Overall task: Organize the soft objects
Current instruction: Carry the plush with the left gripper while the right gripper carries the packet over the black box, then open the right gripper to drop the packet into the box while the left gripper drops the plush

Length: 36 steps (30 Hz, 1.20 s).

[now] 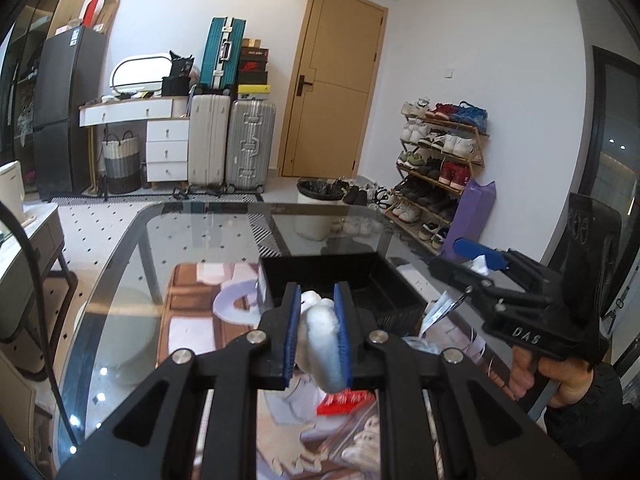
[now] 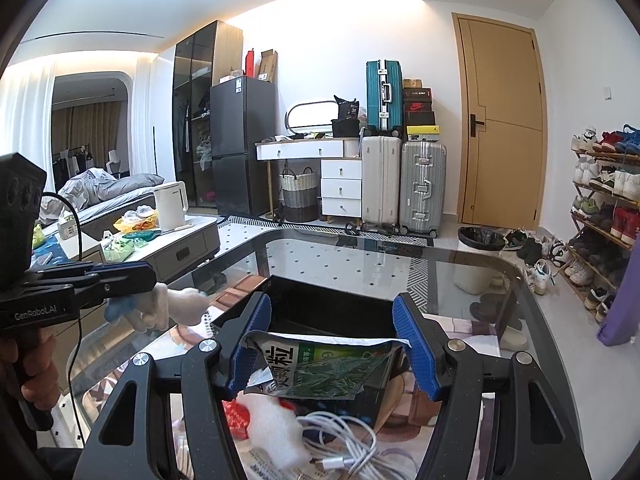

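The left hand-held gripper (image 1: 318, 334) was raised above the glass worktop (image 1: 192, 256), its blue pads (image 1: 295, 332) pinching a white plush toy (image 1: 324, 344). In the right wrist view the same toy (image 2: 168, 306) hung clear of the glass, with a blue part at the pads and a white limb sticking out toward the tray. A hand (image 2: 24, 364) gripped the handle below that tool.

Just beyond the toy stood an open black tray (image 1: 344, 276) on the worktop; no contents could be made out in the part of its floor that showed.

Under the grippers, loose items lay on the glass: a red packet (image 1: 346, 402), a white foam-like piece (image 2: 276, 420) and a coiled white cable (image 2: 344, 440).

The right hand-held gripper (image 2: 332, 344) was partly spread, its blue pads (image 2: 252, 352) pressing the two side edges of a green printed pouch (image 2: 320, 368). The pouch was held at the near edge of the tray, bowed between the pads. In the left wrist view this tool (image 1: 480, 264) sat to the right of the tray, the pouch showing only as a silvery edge (image 1: 440, 312), and a hand (image 1: 560, 376) held its handle.
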Each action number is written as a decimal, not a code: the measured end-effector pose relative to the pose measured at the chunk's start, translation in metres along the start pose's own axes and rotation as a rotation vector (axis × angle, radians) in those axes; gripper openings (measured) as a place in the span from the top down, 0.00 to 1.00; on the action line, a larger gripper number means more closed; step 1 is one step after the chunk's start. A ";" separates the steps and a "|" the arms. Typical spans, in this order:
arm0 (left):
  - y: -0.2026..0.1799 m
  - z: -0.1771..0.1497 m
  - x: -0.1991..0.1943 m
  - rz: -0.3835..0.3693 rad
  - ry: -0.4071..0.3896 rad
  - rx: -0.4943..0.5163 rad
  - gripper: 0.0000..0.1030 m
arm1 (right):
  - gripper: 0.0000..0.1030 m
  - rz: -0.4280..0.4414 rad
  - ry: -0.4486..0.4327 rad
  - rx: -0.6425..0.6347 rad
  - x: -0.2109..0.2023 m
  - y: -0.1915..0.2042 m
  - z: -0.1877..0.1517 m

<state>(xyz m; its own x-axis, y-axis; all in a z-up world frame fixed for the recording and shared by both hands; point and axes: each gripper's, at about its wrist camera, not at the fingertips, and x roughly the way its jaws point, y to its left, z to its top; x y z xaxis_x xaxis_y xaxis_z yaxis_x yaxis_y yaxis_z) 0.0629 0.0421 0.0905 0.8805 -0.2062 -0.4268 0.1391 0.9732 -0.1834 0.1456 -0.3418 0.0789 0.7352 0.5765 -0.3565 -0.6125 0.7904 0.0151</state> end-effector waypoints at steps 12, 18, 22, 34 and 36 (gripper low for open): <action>-0.003 0.024 0.040 -0.022 -0.026 -0.010 0.86 | 0.37 -0.012 0.019 0.033 0.038 -0.019 0.023; -0.005 0.031 0.060 -0.013 -0.022 0.007 0.86 | 0.37 -0.015 0.036 0.039 0.058 -0.027 0.031; -0.009 0.031 0.072 -0.009 -0.012 0.023 0.86 | 0.37 -0.015 0.051 0.046 0.071 -0.033 0.034; -0.001 0.023 0.113 -0.006 0.054 0.019 0.86 | 0.37 -0.013 0.099 0.041 0.104 -0.037 0.027; -0.003 0.021 0.118 -0.005 0.057 0.022 0.86 | 0.37 -0.009 0.102 0.041 0.107 -0.038 0.026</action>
<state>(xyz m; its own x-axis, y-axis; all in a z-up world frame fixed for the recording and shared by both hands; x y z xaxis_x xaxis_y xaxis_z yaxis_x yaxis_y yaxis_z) 0.1762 0.0175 0.0596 0.8527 -0.2157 -0.4758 0.1537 0.9741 -0.1660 0.2552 -0.3052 0.0649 0.7057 0.5470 -0.4503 -0.5921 0.8044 0.0492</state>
